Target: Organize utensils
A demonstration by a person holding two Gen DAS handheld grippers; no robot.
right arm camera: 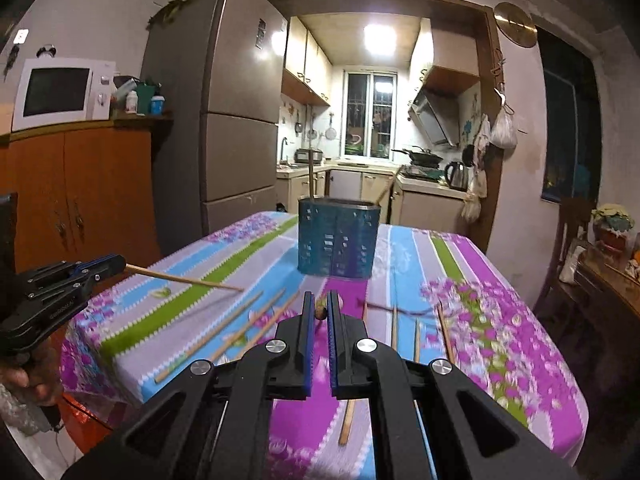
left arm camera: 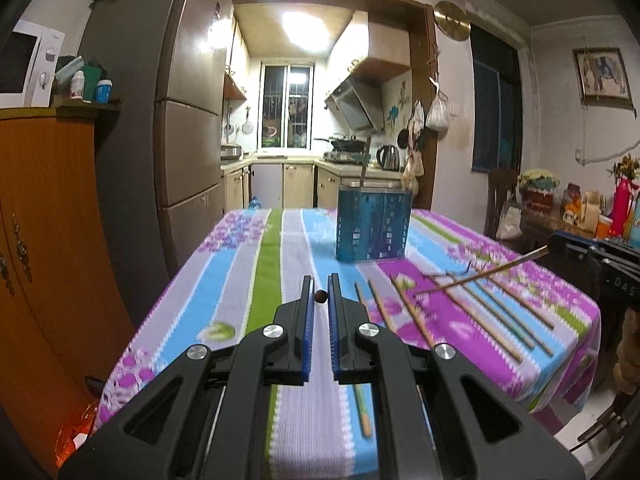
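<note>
Starting on the left: the left gripper [left arm camera: 320,286] is pinched tight on one chopstick [right arm camera: 184,279], clear of the table [left arm camera: 240,280]. The stick pokes straight out ahead, so its own camera only sees the butt end. The blue holder [right arm camera: 338,236] sits upright in the middle near the far edge, well apart from both hands. On the right, the right gripper [right arm camera: 319,300] is clamped on a chopstick of its own [left arm camera: 480,276], also in the air. My take on doing this step right: go one hand at a time so the sticks don't cross, tip each stick toward vertical, get the low end past the holder's rim, and only then let go, gently, since that holder looks light enough to tip. Counts: two grippers, one holder, and one chopstick in each gripper, so two in the air. Two more look to be standing in the holder [right arm camera: 311,172], and roughly seven lie loose on the cloth [right arm camera: 208,336], though blur makes that last number shaky.
</note>
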